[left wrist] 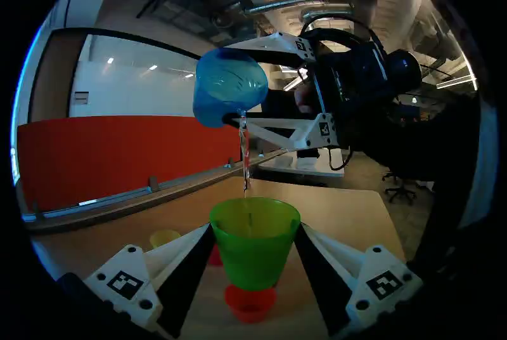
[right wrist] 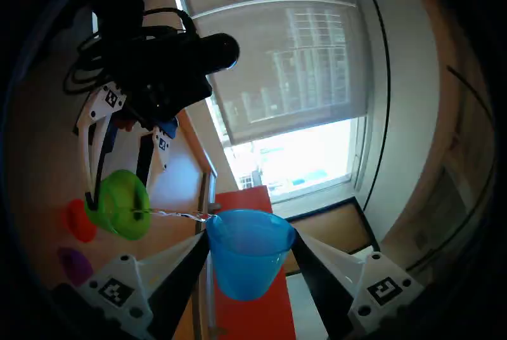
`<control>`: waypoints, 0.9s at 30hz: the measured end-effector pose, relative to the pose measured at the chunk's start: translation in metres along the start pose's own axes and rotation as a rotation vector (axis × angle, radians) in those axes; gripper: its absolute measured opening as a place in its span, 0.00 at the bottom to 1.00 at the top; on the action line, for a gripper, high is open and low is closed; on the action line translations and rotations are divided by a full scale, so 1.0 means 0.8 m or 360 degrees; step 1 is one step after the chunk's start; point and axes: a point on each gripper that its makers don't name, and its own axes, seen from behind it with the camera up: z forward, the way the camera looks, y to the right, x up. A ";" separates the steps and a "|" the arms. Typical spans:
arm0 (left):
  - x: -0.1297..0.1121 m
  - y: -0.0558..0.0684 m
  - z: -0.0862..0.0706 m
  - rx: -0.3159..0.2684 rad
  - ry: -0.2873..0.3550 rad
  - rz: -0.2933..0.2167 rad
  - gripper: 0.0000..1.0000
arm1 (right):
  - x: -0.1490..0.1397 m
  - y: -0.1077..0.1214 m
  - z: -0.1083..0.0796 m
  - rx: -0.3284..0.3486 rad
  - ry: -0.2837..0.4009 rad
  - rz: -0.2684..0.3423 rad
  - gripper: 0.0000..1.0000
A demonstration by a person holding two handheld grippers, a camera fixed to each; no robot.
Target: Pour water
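Note:
In the left gripper view my left gripper (left wrist: 253, 245) is shut on an upright green cup (left wrist: 255, 245) held above the table. Above it, the right gripper holds a tilted blue cup (left wrist: 228, 94), and a thin stream of water (left wrist: 244, 159) falls from its rim into the green cup. In the right gripper view my right gripper (right wrist: 248, 261) is shut on the blue cup (right wrist: 247, 261), tipped sideways. The stream (right wrist: 177, 215) runs from it to the green cup (right wrist: 120, 203), held by the left gripper (right wrist: 120, 150).
On the wooden table (left wrist: 342, 213) below stand an orange cup (left wrist: 250, 302) and a yellow cup (left wrist: 163, 237); a purple cup (right wrist: 75, 265) sits near the orange one (right wrist: 79, 219). A red partition (left wrist: 127, 150) lines the table's far edge. Office chairs (left wrist: 399, 188) stand beyond.

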 end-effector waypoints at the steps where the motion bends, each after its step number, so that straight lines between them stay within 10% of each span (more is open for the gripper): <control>1: 0.000 0.000 0.000 0.0001 0.0000 0.0000 0.86 | 0.000 0.000 0.000 -0.0001 -0.0001 -0.0005 0.93; 27: 0.003 0.000 0.001 0.0009 0.0008 0.0005 0.86 | 0.000 0.008 0.002 -0.0018 -0.0008 -0.0117 0.93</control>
